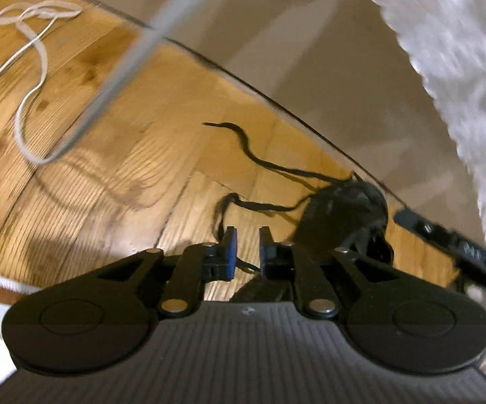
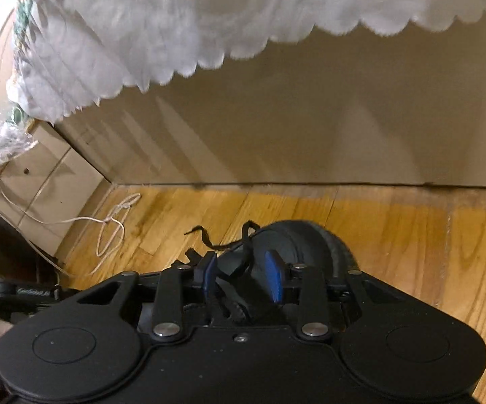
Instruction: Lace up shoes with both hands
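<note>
A black shoe (image 2: 296,249) sits on the wooden floor (image 2: 411,235), close to the beige wall (image 2: 310,128). Its black laces (image 1: 243,141) trail loose across the boards on one side.

Left tongs (image 1: 247,247): blue-padded fingers parted by a narrow gap, nothing visibly pinched; a lace strand passes beneath them, contact cannot be judged. The shoe lies just ahead and to their right.

Right tongs (image 2: 241,277): fingers spread wide directly above the shoe's opening, a lace running between them, not gripped.

A white cord (image 1: 24,50) lies looped on the floor, well apart from the shoe. A white scalloped cloth (image 2: 209,17) hangs above.
</note>
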Demonstrator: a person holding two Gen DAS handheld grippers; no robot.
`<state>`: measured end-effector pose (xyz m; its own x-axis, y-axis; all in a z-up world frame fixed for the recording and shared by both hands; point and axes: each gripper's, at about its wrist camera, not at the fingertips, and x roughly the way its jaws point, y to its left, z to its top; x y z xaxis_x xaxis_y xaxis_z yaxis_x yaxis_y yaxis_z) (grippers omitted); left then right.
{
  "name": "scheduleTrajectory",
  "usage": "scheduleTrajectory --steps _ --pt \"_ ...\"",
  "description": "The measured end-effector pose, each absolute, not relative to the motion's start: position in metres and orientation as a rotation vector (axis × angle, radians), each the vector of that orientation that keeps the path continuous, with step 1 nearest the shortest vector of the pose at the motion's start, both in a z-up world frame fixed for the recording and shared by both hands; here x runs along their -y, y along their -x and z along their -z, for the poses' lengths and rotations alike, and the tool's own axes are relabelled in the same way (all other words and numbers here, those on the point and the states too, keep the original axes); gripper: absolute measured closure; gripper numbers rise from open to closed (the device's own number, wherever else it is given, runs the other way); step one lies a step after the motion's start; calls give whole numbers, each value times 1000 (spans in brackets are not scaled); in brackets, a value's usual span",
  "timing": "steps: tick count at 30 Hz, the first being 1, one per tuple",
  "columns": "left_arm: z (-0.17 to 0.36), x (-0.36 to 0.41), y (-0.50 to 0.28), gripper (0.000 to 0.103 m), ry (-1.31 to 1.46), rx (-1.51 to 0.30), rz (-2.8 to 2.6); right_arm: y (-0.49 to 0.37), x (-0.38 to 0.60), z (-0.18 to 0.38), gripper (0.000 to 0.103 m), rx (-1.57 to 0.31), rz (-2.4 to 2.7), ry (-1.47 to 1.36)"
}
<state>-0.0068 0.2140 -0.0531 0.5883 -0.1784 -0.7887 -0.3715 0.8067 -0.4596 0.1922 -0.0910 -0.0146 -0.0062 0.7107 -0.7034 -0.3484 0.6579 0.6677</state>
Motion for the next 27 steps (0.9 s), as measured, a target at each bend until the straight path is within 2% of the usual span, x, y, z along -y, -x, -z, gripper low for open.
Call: scheduleTrajectory --steps 3,4,5,6,7,11,14,16,27 --pt "51 -204 2 88 580 -969 -89 -188 74 19 63 -1336 -874 -277" --pt "50 -201 0 88 559 -968 -80 -186 68 17 66 -1319 -889 -224" --pt "48 -199 -2 88 543 -963 -71 -184 63 14 72 -1299 -902 -158" --pt "46 -197 -3 88 530 -956 -61 -184 61 11 98 -1285 -903 -110" --pt "44 -196 -5 88 521 -948 -50 -185 65 11 102 -1286 -891 -113" --pt "32 -187 -14 88 516 -887 39 -190 99 9 102 -1292 -912 -307" --pt "25 -178 -25 75 548 -840 117 -191 124 3 101 -1253 -1024 -561" --pt "23 -171 -34 73 593 -818 174 -191 129 -1 101 -1222 -1116 -678" --pt "48 -173 -58 52 856 -816 191 -170 91 3 100 -1294 -1298 -580"
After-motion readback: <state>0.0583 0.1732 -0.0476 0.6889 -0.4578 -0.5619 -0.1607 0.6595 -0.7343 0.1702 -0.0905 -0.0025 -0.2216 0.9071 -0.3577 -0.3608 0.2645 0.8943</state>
